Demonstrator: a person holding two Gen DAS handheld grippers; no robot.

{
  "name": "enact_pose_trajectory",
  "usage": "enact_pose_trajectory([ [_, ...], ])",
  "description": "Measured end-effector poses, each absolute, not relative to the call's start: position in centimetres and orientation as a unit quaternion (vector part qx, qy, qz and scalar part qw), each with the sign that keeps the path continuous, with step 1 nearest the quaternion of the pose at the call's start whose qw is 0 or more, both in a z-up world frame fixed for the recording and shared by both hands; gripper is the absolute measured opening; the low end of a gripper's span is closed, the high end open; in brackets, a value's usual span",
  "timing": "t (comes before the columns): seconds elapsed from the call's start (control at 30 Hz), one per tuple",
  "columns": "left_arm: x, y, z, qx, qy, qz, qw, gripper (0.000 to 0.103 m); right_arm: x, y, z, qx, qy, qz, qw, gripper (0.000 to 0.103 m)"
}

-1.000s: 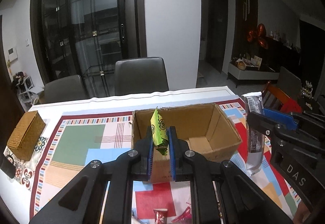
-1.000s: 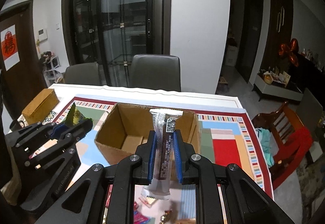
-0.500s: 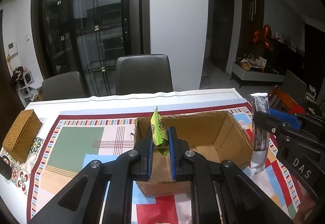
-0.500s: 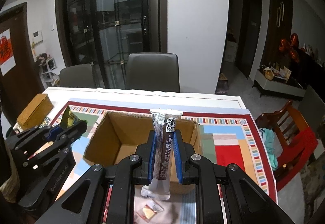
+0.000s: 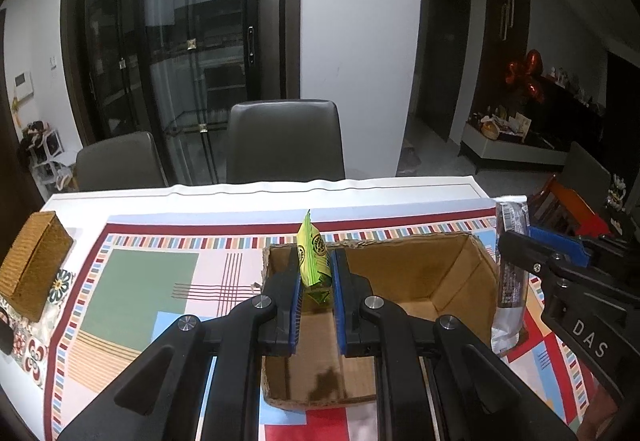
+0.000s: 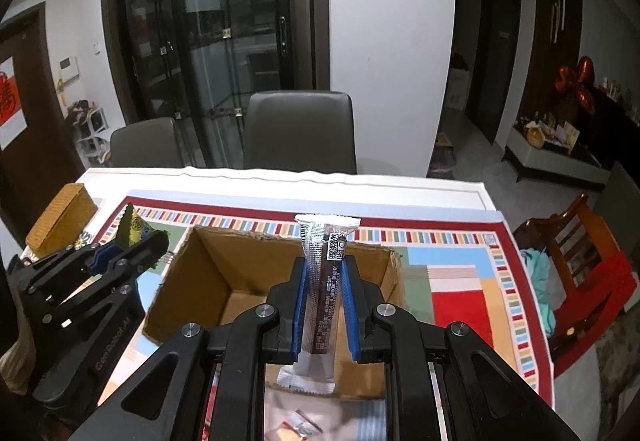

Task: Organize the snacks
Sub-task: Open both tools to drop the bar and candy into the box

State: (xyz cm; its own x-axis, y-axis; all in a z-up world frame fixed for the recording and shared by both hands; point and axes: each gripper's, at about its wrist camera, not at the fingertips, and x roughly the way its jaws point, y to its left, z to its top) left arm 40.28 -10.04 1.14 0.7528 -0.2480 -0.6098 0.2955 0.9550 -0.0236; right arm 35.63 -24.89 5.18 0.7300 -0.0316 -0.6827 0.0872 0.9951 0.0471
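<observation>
Looks like we're mid-delivery: the left gripper (image 5: 316,277) is clamping a green snack packet (image 5: 311,255) and the right gripper (image 6: 323,297) is pinching a long brown bar (image 6: 325,281), both hovering over the cardboard box (image 5: 452,273). Next they'd need lowering and letting go. Box is looking empty so far.

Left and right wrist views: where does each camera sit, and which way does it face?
Left wrist view: sits on the left gripper, looks forward and down along its fingers at the open brown cardboard box; it grips a green snack packet; the right gripper shows at the right edge.
Right wrist view: sits on the right gripper, facing the same way; it grips a long silver-and-brown snack bar wrapper; the left gripper shows at left.
Shared: box, colourful patterned tablecloth, woven tan box, grey chairs.
</observation>
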Motion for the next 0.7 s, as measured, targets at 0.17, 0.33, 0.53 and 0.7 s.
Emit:
enact_pose_trajectory([
  [0.17, 40.6, -10.3, 0.5, 0.044, 0.326, -0.144, 0.933, 0.019, 36.5, -25.5, 4.2, 0.044, 0.377, -0.032, 0.925, 0.019],
  [0.33, 40.6, -10.3, 0.7, 0.046, 0.322, -0.137, 0.936, 0.052, 36.5, -25.9, 4.1, 0.043, 0.372, -0.056, 0.925, 0.060],
  [0.53, 40.2, -10.0, 1.2, 0.045, 0.318, -0.123, 0.939, 0.066, 35.8, -26.1, 4.9, 0.036, 0.360, -0.069, 0.930, 0.065],
  [0.7, 39.3, -9.6, 2.1, 0.043, 0.308, -0.119, 0.943, 0.071, 35.0, -26.0, 5.5, 0.030, 0.353, -0.071, 0.932, 0.065],
])
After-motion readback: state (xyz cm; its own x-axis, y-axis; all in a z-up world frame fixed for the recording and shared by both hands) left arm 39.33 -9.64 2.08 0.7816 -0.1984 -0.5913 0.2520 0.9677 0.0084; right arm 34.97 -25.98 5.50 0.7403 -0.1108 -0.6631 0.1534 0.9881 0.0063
